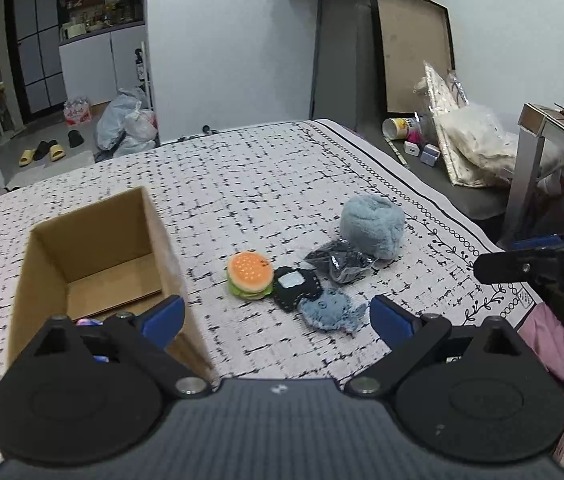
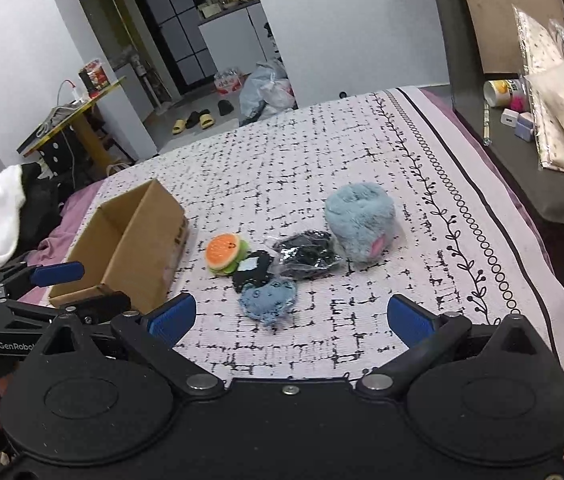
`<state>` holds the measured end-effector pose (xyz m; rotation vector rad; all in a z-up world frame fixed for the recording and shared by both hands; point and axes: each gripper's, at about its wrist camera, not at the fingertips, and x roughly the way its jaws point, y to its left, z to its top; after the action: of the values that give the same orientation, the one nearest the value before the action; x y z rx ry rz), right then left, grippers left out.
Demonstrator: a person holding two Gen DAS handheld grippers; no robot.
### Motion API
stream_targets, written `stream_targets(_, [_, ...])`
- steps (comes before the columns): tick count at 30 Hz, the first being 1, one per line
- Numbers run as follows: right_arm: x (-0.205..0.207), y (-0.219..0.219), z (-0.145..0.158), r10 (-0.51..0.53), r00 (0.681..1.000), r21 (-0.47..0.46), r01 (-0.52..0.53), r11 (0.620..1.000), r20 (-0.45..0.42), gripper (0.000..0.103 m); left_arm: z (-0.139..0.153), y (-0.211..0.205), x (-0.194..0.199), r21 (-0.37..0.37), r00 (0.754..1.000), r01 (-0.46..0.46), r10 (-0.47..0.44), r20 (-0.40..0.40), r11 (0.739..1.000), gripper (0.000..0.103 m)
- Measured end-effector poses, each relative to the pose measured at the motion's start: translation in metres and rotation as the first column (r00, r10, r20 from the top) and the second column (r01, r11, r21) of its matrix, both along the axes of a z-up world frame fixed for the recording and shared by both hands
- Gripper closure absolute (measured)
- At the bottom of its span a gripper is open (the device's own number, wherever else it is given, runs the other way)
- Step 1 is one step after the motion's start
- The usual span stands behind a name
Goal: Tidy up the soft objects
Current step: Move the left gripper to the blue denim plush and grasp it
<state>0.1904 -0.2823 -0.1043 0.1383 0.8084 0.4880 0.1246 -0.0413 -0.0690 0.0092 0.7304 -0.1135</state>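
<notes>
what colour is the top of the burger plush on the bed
Orange, dotted with pale seeds, on the burger plush; the left wrist view shows it best.

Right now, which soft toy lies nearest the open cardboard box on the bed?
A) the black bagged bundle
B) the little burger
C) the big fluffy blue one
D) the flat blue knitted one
B: in both wrist views the burger toy sits closest to the cardboard box, with the other soft things grouped farther right of it.

Patterned bed (image 1: 266,168) carries cardboard box (image 1: 94,248) and soft toys (image 1: 250,276).
</notes>
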Motion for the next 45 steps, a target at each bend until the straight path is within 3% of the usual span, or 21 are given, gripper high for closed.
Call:
stream_targets(7, [0.013, -0.005, -0.004, -0.033, 0.999, -0.009, 0.033, 0.999, 0.003, 0.000, -0.009, -0.006, 0.016, -0.033, 1.000, 0.027, -0.026, 0.011, 0.999, 0.006])
stream_targets(14, [0.021, -0.006, -0.014, -0.045, 0.999, -0.016, 0.045, 0.999, -0.016, 0.005, -0.034, -0.020, 0.042, -0.046, 0.998, 0.048, -0.050, -0.042, 0.998, 0.009])
stream_targets(18, [0.026, -0.007, -0.019, -0.055, 0.998, -0.016, 0.054, 0.998, -0.030, 0.009, -0.051, -0.028, 0.055, -0.064, 0.997, 0.040, -0.045, -0.069, 0.997, 0.016])
stream_targets(24, [0.032, -0.006, -0.026, -0.058, 0.998, -0.008, 0.057, 0.998, -0.038, 0.010, -0.076, -0.030, 0.073, -0.112, 0.992, -0.020, 0.006, -0.128, 0.993, 0.034])
stream_targets(30, [0.041, -0.001, -0.035, -0.059, 0.997, 0.002, 0.060, 0.998, -0.054, 0.018, -0.093, -0.031, 0.082, -0.128, 0.983, -0.061, 0.037, -0.179, 0.990, 0.036])
stream_targets(41, [0.069, 0.023, -0.052, -0.034, 0.996, 0.020, 0.036, 0.999, -0.079, 0.018, -0.114, -0.038, 0.098, -0.168, 0.967, -0.158, 0.117, -0.228, 0.973, 0.036])
stream_targets(43, [0.073, 0.029, -0.054, -0.022, 0.997, 0.020, 0.024, 1.000, -0.078, 0.018, -0.115, -0.037, 0.100, -0.187, 0.963, -0.176, 0.130, -0.235, 0.967, 0.054])
stream_targets(45, [0.078, 0.035, -0.057, -0.008, 0.997, 0.022, 0.010, 1.000, -0.076, 0.021, -0.116, -0.036, 0.101, -0.193, 0.959, -0.188, 0.139, -0.245, 0.963, 0.060])
